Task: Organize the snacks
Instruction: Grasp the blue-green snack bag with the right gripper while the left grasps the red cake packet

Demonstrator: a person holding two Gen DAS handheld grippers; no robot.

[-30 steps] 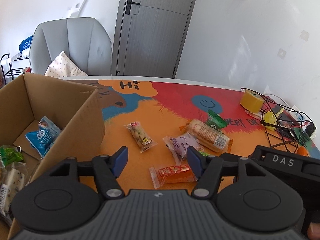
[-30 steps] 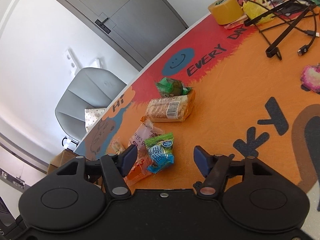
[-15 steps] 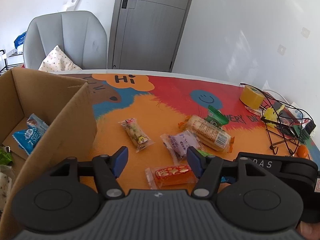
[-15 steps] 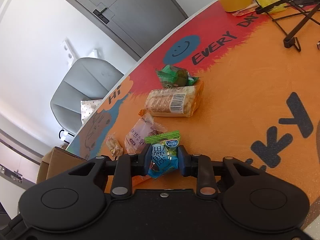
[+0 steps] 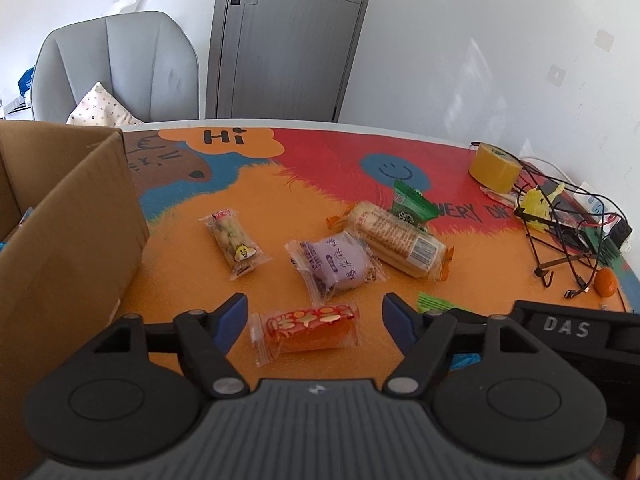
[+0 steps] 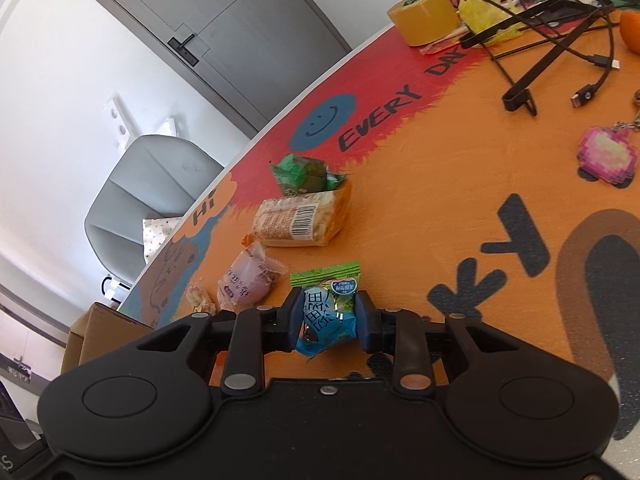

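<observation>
Blue-green snack packet (image 6: 328,320), long axis upright (green end up), pinched in right gripper (image 6: 328,318)

cardboard box (image 5: 60,216): cut off at left edge | blue-green packet (image 5: 464,360): mostly hidden behind left gripper's fingers (image 5: 400,320)

The left gripper (image 5: 314,318) is matte black, with blue pads on its fingers (image 5: 232,314), two round discs on its body and silver screws at the linkage pivots. A ribbed grey panel with a small logo sits at its middle. The right gripper (image 6: 328,318) has the same black body, discs and screws, with dark blue pads. Its housing carries white letters, apparently "DAS".
</observation>
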